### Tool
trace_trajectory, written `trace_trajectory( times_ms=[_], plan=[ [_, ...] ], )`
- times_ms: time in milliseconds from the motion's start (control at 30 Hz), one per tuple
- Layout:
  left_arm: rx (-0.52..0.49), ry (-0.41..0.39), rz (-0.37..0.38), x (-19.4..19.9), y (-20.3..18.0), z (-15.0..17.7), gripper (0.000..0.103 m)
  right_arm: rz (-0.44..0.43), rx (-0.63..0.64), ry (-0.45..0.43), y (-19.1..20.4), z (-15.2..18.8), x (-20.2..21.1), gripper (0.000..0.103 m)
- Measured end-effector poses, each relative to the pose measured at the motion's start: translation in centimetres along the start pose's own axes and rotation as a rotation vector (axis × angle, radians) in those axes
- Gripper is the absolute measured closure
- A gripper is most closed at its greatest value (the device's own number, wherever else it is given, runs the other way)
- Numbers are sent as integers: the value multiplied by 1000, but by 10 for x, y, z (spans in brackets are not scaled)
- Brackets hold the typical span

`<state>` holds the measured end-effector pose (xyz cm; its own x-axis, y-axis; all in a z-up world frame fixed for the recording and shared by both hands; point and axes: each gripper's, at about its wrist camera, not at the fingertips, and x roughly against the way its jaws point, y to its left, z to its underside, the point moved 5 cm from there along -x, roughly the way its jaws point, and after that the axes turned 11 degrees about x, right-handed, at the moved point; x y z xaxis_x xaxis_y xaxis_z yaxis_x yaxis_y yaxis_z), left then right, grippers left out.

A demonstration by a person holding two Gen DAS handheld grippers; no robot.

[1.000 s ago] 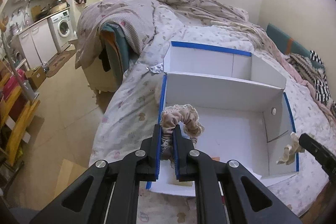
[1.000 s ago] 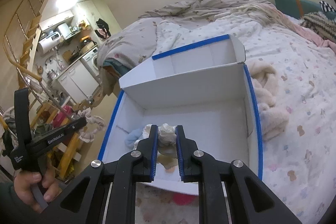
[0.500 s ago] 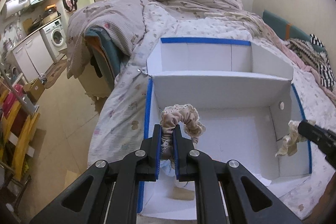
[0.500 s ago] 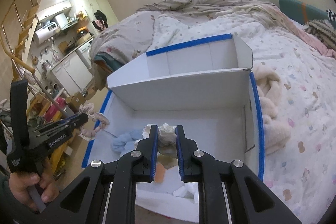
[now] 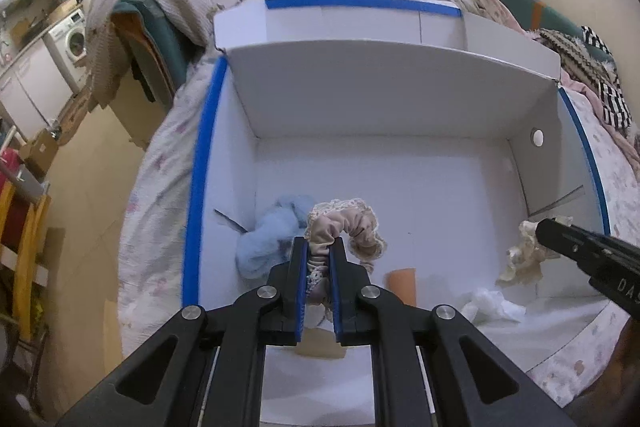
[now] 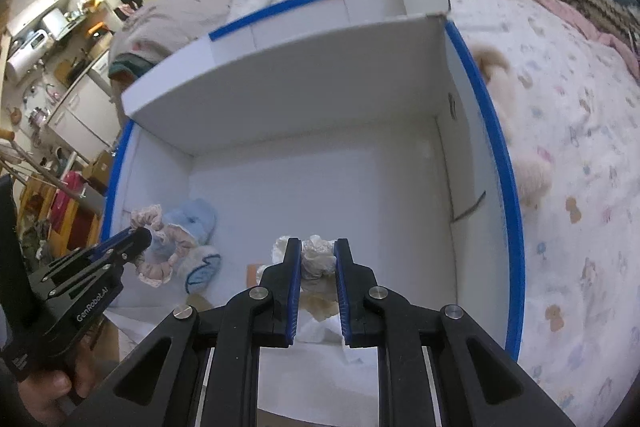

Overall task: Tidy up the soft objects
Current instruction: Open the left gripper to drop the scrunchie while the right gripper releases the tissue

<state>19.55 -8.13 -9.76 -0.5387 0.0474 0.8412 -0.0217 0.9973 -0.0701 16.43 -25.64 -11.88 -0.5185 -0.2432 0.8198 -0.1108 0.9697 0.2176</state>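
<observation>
- Left wrist view: my left tool is clenched on a beige lace-trimmed scrunchie, which arches up out of the blue-padded jaws. It hangs over the near left of the white box, a blue-edged carton lying on the bed.
- On the box floor just below and left of the scrunchie lies a pale blue fluffy item. A white crumpled cloth lies near the right front.
- The right tool enters from the right edge, carrying a cream ruffled piece over the right side of the box.
- Compared with a second ago, the box fills far more of this view and I look more steeply into it; the blue item now shows.
- Right wrist view: my right tool is clamped on the cream scrunchie, over the middle front of the box.
- The left tool shows at lower left, a hand gripping its handle.
- Here too the box floor looks closer than before.
- To do this well, I judge each piece should be brought down close to the floor, clear of the walls, before either grip is released, so nothing bounces out.
</observation>
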Motion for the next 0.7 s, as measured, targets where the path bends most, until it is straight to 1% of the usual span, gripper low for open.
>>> trace_trajectory(
  times_ms=[133, 233, 433, 533, 700],
  plan=[
    [23, 6, 19, -5, -2, -3, 93, -28, -42, 14, -5, 2, -1, 85],
    [38, 9, 21, -9, -2, -4, 93, -33, -58, 20, -7, 4, -1, 85],
    [75, 69, 48, -20, 2, 1, 93, -40, -76, 39, -9, 7, -4, 85],
    [92, 83, 68, -20, 2, 3, 88, -41, -77, 47, -8, 8, -6, 85],
    [67, 67, 67, -13, 0, 5, 83, -34, -68, 41, -6, 9, -6, 85]
  ],
)
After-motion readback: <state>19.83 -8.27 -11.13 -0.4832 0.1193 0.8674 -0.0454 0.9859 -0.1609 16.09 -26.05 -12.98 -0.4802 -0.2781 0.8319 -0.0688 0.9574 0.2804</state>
